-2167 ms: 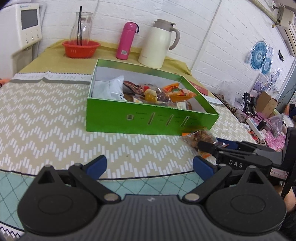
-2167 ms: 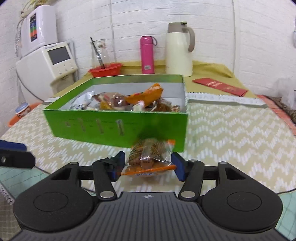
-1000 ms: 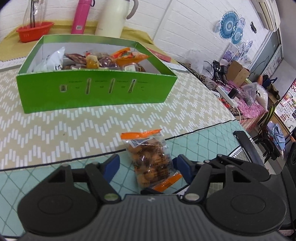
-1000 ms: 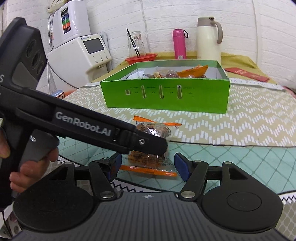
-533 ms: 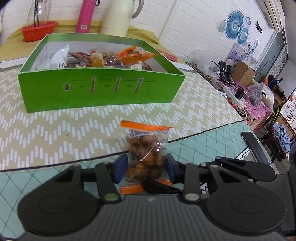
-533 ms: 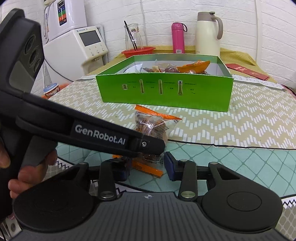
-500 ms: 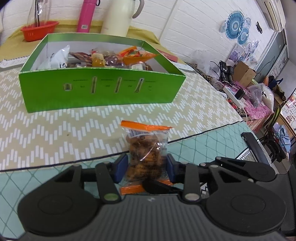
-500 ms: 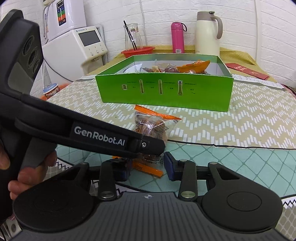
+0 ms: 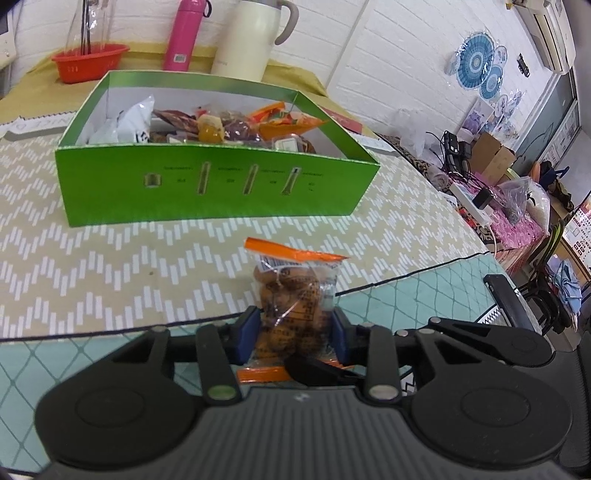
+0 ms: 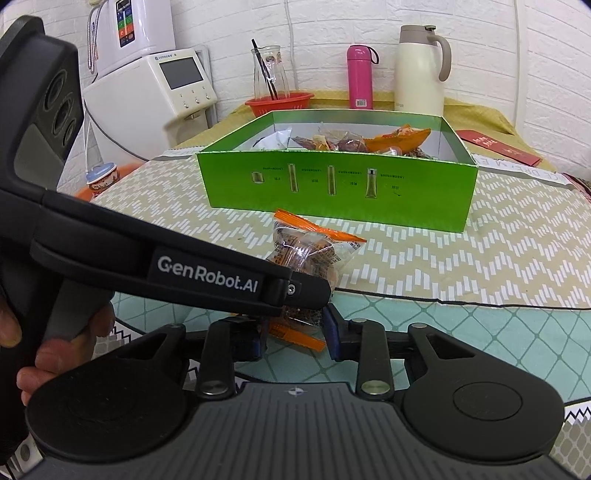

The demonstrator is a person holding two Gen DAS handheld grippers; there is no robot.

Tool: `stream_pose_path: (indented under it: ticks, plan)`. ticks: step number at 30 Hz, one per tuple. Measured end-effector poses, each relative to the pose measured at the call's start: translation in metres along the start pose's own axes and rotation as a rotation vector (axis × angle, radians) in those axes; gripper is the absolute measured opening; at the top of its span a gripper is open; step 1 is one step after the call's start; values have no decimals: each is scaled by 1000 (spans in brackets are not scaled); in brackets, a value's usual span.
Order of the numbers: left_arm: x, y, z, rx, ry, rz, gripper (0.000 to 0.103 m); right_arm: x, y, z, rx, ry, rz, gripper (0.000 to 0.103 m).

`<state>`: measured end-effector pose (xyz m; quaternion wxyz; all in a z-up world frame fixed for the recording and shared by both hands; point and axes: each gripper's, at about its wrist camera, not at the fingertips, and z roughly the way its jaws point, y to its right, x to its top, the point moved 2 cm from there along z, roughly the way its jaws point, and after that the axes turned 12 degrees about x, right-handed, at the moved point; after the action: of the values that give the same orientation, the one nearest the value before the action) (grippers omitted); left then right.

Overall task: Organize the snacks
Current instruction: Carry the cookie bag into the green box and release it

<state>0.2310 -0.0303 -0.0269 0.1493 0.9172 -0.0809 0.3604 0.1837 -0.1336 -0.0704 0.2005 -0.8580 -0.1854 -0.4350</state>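
Note:
A clear snack packet [image 9: 291, 295] with orange sealed ends, full of brown biscuits, stands between both grippers above the table. My left gripper [image 9: 295, 332] is shut on its lower half. My right gripper [image 10: 293, 334] is shut on the packet's [image 10: 306, 254] bottom orange edge; the left gripper's body crosses in front of it. The green snack box [image 9: 218, 192] stands open beyond, holding several wrapped snacks; it also shows in the right wrist view [image 10: 340, 188].
Behind the box are a red basket [image 9: 90, 61], a pink bottle [image 9: 184, 33] and a cream thermos jug [image 9: 251, 37]. A white water dispenser [image 10: 155, 92] stands at the left. A red envelope [image 10: 498, 147] lies right of the box. The table edge is to the right.
The right gripper carried the packet back from the box. The left gripper came in and shut on it; both now hold it, lifted slightly nearer the box.

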Motion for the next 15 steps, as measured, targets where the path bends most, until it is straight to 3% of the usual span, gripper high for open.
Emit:
stream_pose_path:
  ticks: [4, 8, 15]
  plan:
    - [3, -2, -12, 4, 32, -6, 34, 6, -5, -4, 7, 15, -9, 55]
    - [13, -4, -37, 3, 114, -4, 34, 20, -17, -16, 13, 65, -60, 55]
    - [54, -16, -57, 36, 229, 2, 34, 61, -24, -13, 33, 155, -156, 55]
